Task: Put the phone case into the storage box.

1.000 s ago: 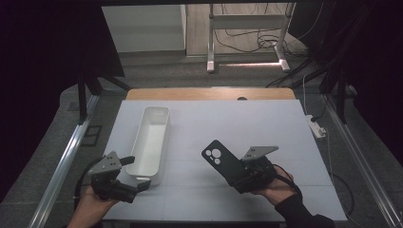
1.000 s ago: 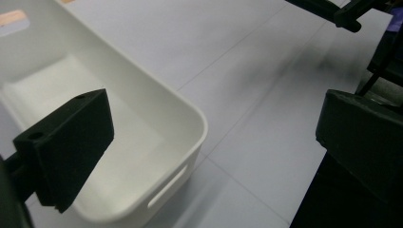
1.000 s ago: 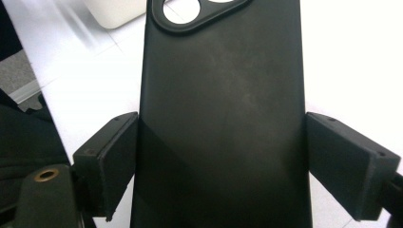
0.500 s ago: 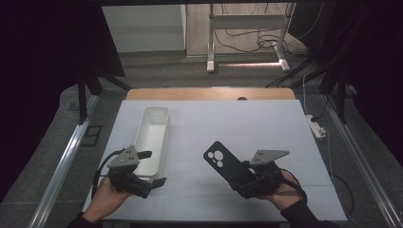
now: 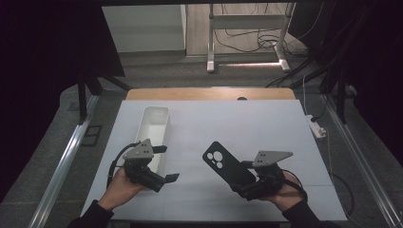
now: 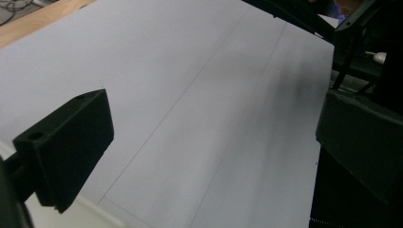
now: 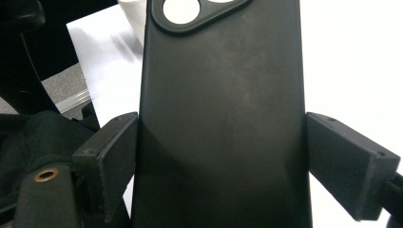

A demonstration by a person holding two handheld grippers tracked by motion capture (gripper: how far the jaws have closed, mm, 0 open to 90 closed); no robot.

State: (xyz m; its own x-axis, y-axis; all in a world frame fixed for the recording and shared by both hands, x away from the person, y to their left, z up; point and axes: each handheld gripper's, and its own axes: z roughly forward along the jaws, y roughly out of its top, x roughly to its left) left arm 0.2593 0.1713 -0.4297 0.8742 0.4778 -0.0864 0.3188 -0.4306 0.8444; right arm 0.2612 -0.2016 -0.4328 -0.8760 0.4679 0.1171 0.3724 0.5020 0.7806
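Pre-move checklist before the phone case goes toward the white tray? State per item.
1. Right gripper clamped on the phone case: ok, both pads press its long edges.
2. Case sits straight between the pads: ok in the right gripper view.
3. Left gripper free of load: ok, jaws wide apart, nothing between them.
4. White tray ready to receive: ok, looks empty in the high view.
5. Path to the tray: not ok, the left gripper sits at the tray's near end.
6. Case clear of the table: cannot tell.
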